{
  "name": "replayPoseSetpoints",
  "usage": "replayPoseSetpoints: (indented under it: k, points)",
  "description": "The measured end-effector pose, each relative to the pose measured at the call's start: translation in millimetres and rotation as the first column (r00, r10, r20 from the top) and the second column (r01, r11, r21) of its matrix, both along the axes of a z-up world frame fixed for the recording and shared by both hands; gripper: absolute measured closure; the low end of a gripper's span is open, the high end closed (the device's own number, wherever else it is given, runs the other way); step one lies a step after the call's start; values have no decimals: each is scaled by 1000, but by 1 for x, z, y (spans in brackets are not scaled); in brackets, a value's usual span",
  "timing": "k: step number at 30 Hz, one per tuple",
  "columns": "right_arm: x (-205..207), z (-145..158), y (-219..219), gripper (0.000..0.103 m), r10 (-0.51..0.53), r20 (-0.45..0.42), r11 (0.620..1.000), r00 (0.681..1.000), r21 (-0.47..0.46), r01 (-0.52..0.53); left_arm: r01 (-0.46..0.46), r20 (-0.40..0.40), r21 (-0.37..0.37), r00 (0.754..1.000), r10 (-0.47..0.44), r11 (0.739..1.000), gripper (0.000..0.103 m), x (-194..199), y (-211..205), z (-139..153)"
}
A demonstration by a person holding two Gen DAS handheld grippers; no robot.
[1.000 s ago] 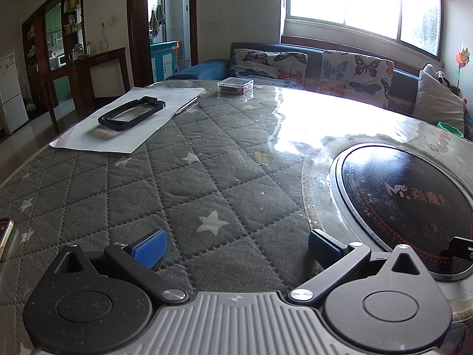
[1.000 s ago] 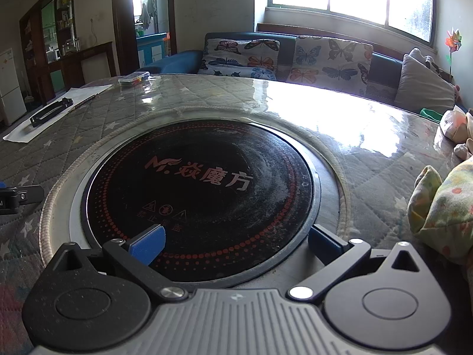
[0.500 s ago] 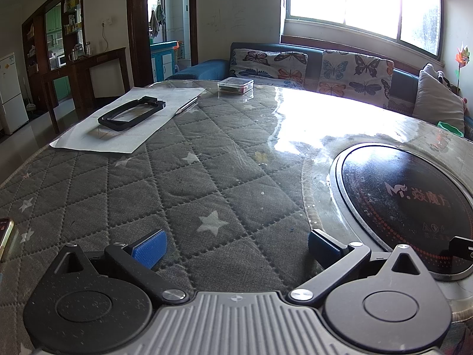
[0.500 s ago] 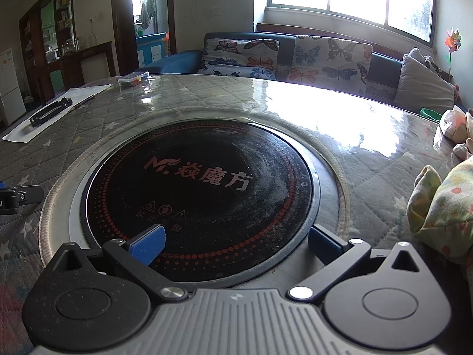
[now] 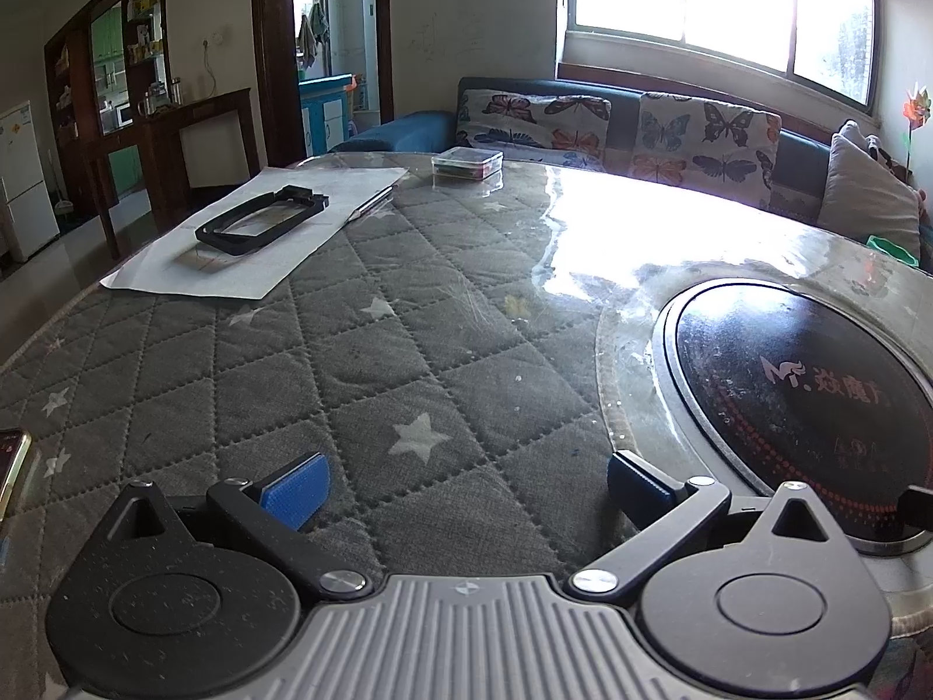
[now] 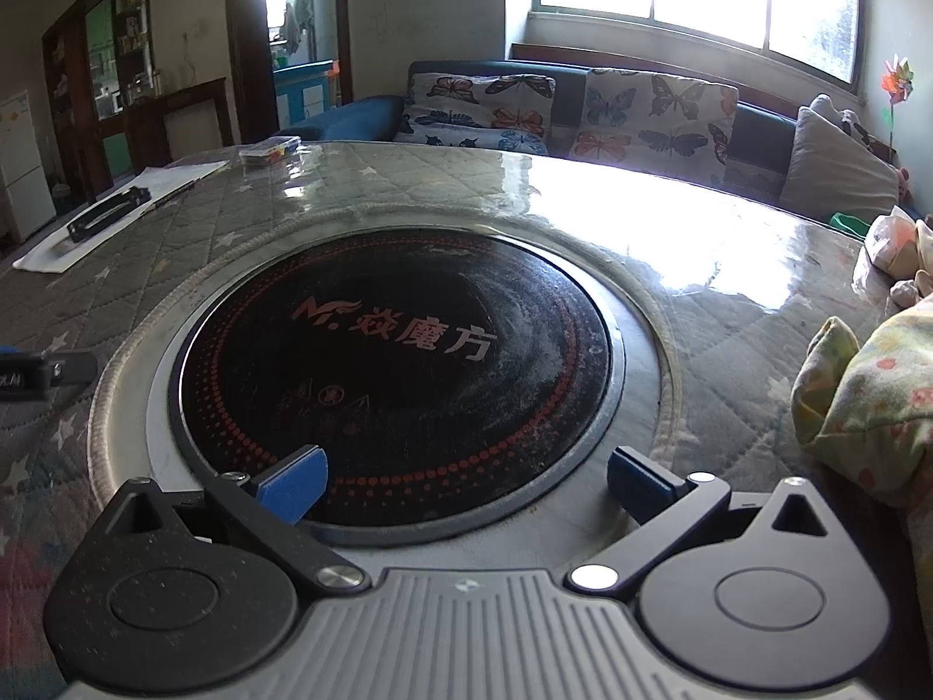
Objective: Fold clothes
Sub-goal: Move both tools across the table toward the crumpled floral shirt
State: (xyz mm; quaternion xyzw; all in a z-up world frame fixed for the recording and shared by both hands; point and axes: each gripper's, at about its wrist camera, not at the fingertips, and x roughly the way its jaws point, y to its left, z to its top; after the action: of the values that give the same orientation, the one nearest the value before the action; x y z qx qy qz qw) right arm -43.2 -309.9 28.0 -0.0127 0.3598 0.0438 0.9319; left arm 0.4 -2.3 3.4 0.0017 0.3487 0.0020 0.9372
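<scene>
Clothes: one floral garment [image 6: 869, 385] lies bunched at the right edge of the round table [image 5: 373, 361], near the right gripper [image 6: 466, 481] but apart from it. More pale fabric [image 6: 895, 245] lies behind it; I cannot tell what it is. Two grippers are in view. The left gripper [image 5: 466, 490] hovers low over the grey quilted cover, its two blue pads spread wide with nothing between. The right gripper is spread the same way above the one black cooktop disc [image 6: 396, 367]. On the far left lie one white sheet [image 5: 256, 233] with one black frame [image 5: 262, 221], and one small clear box [image 5: 466, 163]. Compared with the earlier frames, nothing has moved.
</scene>
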Motion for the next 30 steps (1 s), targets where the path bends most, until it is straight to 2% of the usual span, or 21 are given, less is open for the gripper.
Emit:
replayPoseSetpoints:
  k: [12, 30]
  points:
    - [-44, 15, -5, 0, 51, 11, 998, 999, -24, -50, 50, -49, -8, 998, -50, 999, 0, -26, -21, 5]
    - [-121, 30, -47, 0, -16, 5, 1000, 1000, 15, 16, 196, -92, -30, 976, -198, 980, 0, -68, -73, 12]
